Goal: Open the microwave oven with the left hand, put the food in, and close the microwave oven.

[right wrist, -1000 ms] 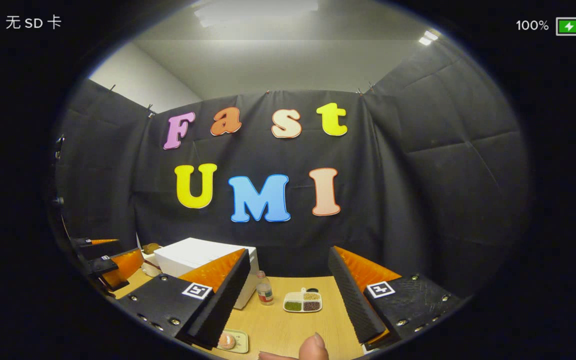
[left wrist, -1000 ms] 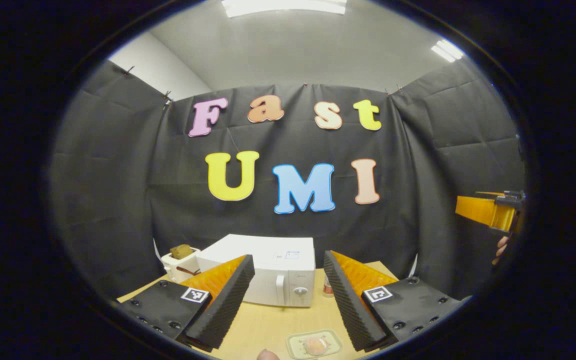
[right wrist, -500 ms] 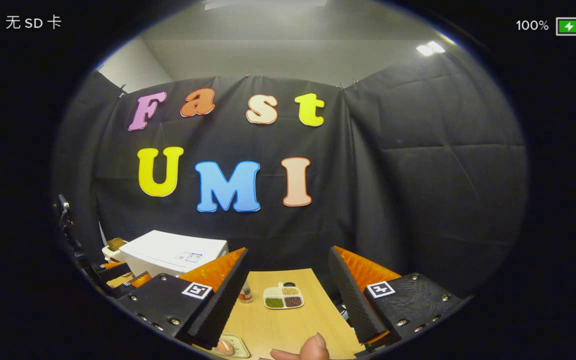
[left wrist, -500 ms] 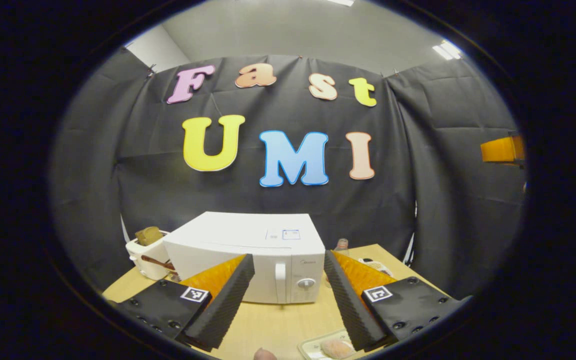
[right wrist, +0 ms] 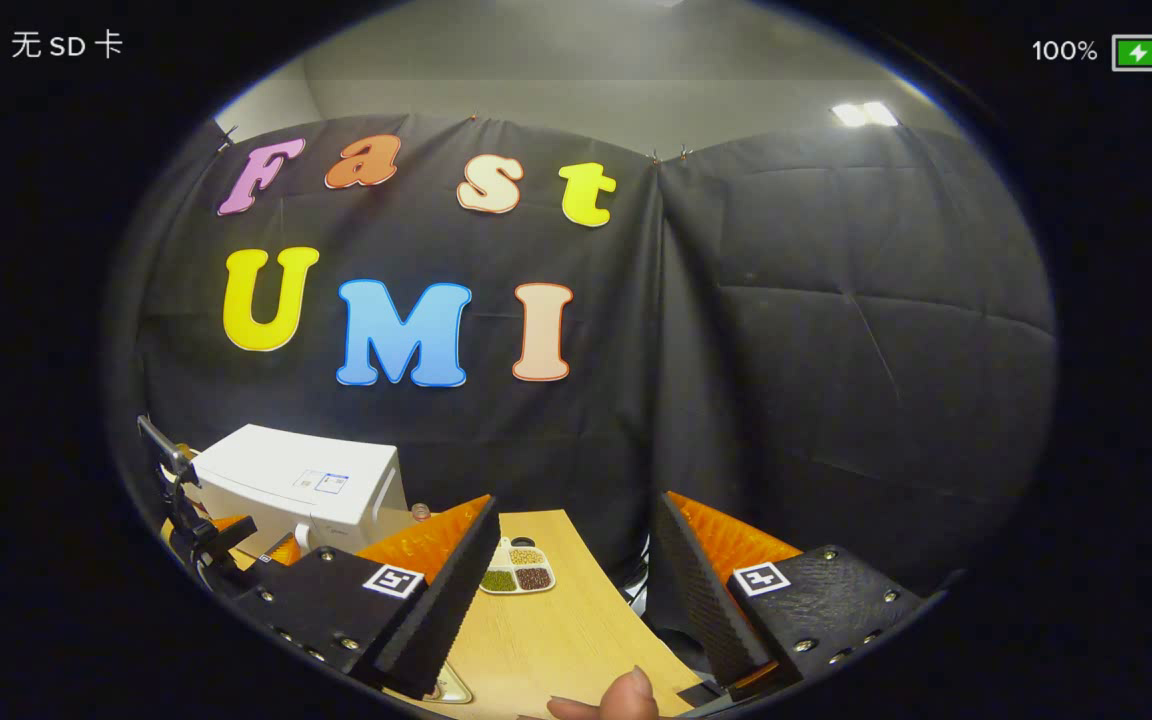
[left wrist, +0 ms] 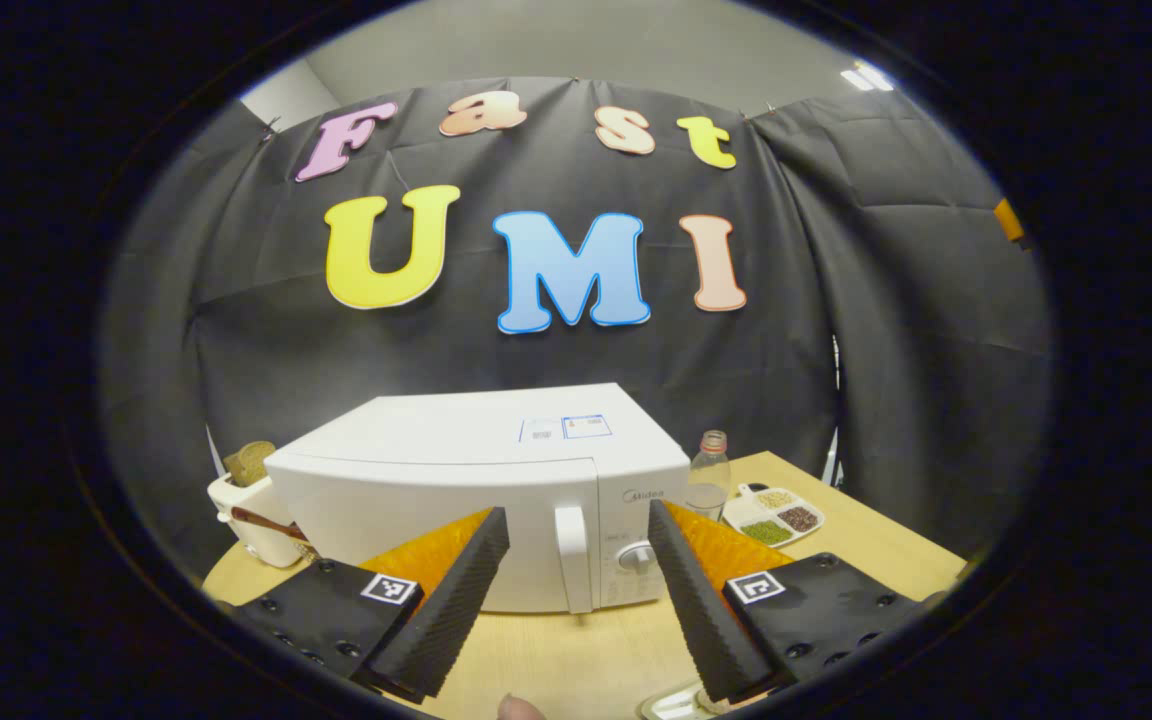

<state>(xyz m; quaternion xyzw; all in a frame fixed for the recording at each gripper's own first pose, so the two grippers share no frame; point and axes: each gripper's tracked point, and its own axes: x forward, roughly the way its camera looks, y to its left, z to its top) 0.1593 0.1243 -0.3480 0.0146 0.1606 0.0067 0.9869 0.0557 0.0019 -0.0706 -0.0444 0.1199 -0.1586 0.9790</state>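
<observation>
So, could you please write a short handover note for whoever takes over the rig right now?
Left gripper: open, empty, lined up on the door handle of the microwave, not touching.
Right gripper: open, empty, over the table.
Food plate sits at the table's near edge.
Done: nothing; door shut.
Left: open the door, put the food in, close it.

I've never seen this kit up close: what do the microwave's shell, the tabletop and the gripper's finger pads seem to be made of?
Microwave: smooth white shell with a soft sheen, likely painted metal or plastic; I can't tell which.
Table: pale surface with fine grain lines, so wood or wood-look laminate.
Fingers of the left hand-held gripper: matte black ribbed pads, probably rubber or foam, backed by glossy orange plastic.
</observation>
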